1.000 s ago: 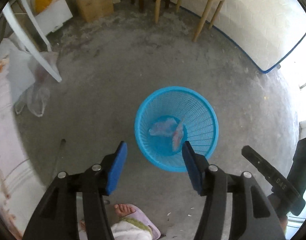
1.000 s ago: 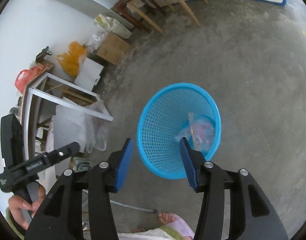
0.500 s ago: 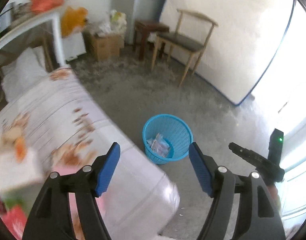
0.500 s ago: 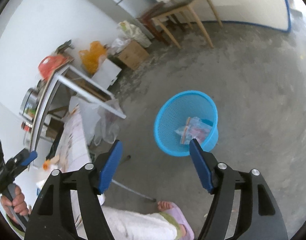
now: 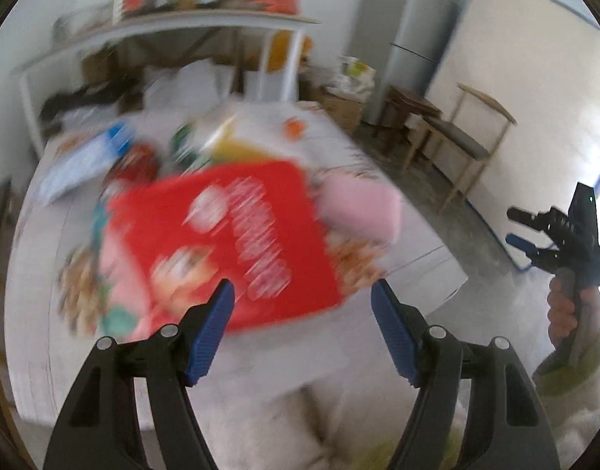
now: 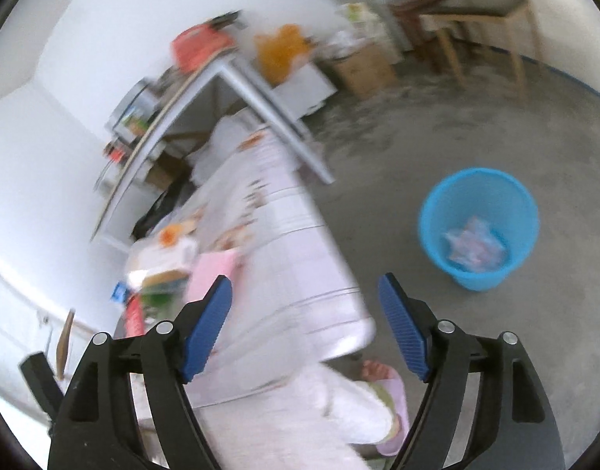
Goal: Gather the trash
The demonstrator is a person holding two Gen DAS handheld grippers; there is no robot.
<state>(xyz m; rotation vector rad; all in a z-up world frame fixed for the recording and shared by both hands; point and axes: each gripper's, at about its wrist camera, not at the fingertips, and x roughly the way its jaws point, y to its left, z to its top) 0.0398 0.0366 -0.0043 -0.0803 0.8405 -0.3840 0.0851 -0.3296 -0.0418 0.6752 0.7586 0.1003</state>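
Left wrist view: left gripper (image 5: 301,301) fingers spread wide, empty; a flat glossy red snack packet (image 5: 229,243), blurred, lies just ahead on the cloth-covered table (image 5: 417,243). Right wrist view: right gripper (image 6: 305,299) fingers wide, empty; the round blue mesh plastic basket (image 6: 478,227) holding crumpled wrappers (image 6: 474,250) stands on the concrete floor (image 6: 436,137) beyond the right finger.

Far ahead of the tool and to its right, a wooden chair (image 5: 462,145) stands on the grey concrete floor (image 6: 476,133), with a dark stool (image 5: 411,105) and a cardboard box (image 6: 364,68) just beside it. A tall grey cabinet (image 5: 401,39) rises behind them. Ahead and left, a white shelf (image 5: 163,27) carries blurred clutter.
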